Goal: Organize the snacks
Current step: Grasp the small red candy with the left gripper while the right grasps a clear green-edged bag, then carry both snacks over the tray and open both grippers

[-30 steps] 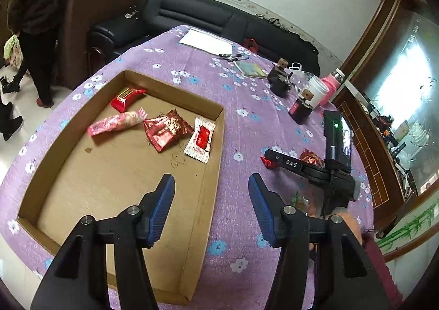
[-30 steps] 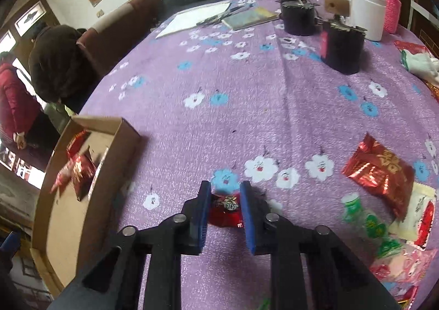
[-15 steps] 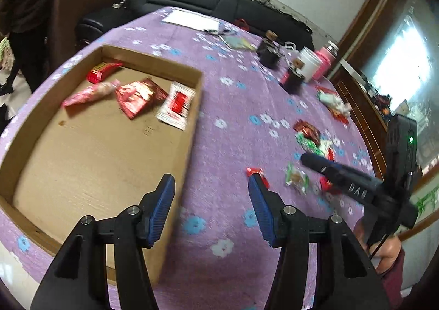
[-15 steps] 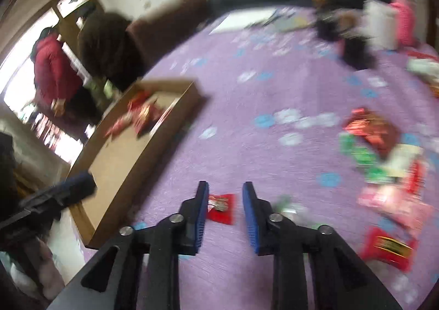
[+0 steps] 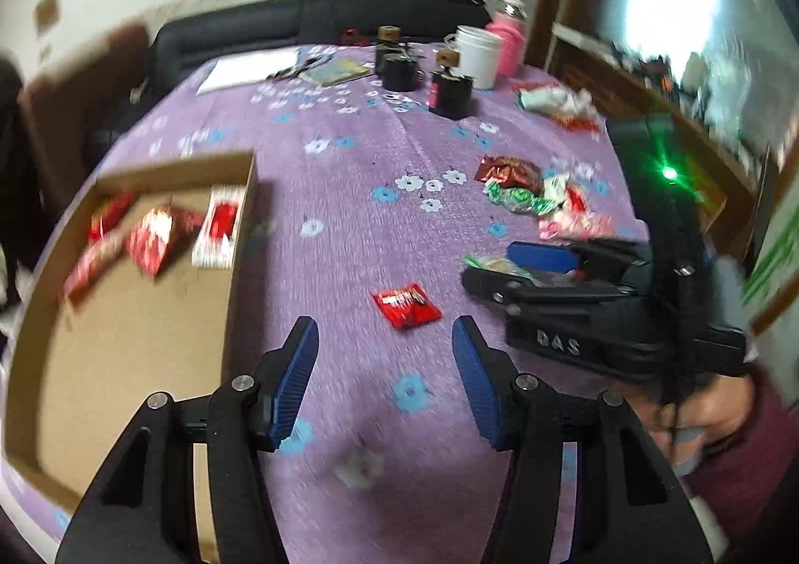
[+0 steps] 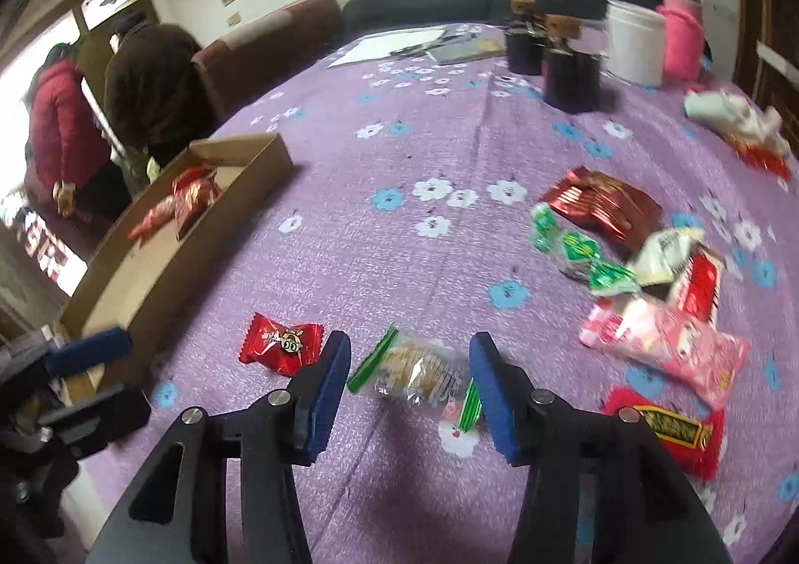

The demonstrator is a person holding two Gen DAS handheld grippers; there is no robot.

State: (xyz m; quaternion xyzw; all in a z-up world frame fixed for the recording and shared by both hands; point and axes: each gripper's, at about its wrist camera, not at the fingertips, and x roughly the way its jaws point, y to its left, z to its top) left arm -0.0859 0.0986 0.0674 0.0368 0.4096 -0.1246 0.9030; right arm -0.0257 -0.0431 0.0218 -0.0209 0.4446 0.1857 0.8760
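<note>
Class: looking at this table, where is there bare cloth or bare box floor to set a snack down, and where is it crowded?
Free: the near half of the cardboard box, and the cloth between the box and the snack pile. Crowded: that pile and the jars behind it.

Box [image 6: 150,259] left on table [image 6: 399,164] — snack pile [image 6: 649,264] right.

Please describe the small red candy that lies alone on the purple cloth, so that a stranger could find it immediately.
Start at the cardboard tray on the purple flowered tablecloth. On the cloth between the tray and the clear biscuit packet lies the small red candy. Unlike the bigger packets piled further right, it lies alone and shows a cartoon face with big eyes.
</note>
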